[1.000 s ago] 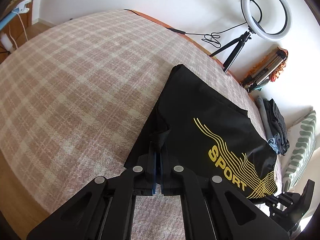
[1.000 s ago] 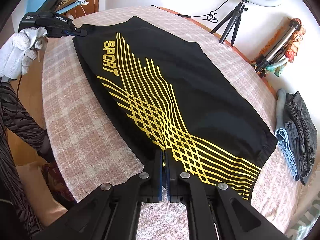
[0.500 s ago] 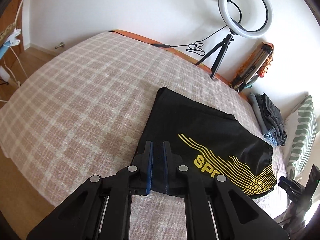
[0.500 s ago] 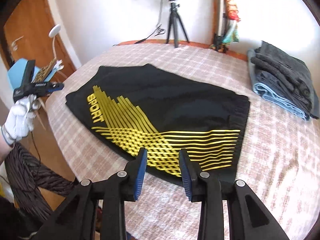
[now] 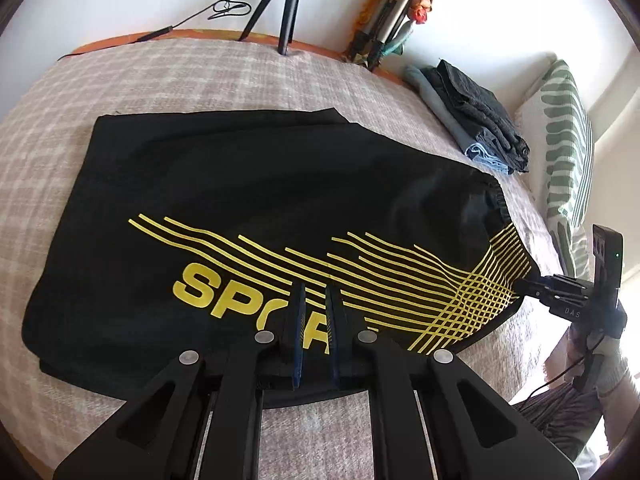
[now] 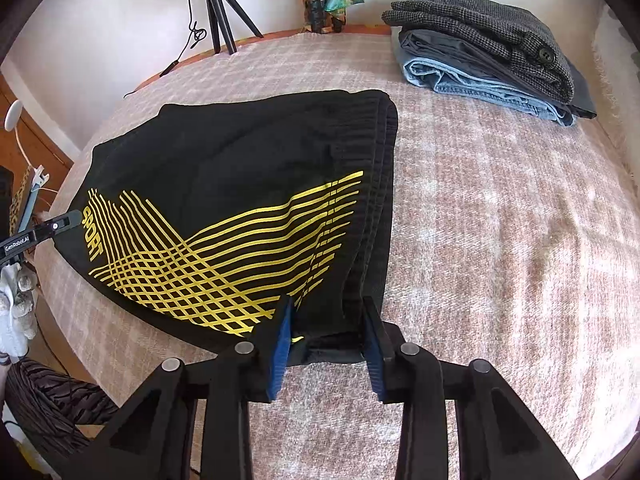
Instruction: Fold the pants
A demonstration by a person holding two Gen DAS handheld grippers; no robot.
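Pants (image 6: 248,184) lie folded on the bed (image 6: 500,220), left gripper (image 5: 316,332) nearly clenched and empty, right gripper (image 6: 326,340) closing around the waistband corner (a thin pinch could slip, undoing the fold).

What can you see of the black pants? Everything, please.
The pants are black, thin smooth fabric, with yellow wavy and crosshatched lines and the word SPORT. A ribbed elastic waistband forms one end. They lie folded flat on the checked blanket, near its front edge. The right tool straddles the near waistband corner, jaws closing, pads not yet pressing. The left tool, jaws nearly shut, hovers over the SPORT print; whether it touches the cloth is unclear.
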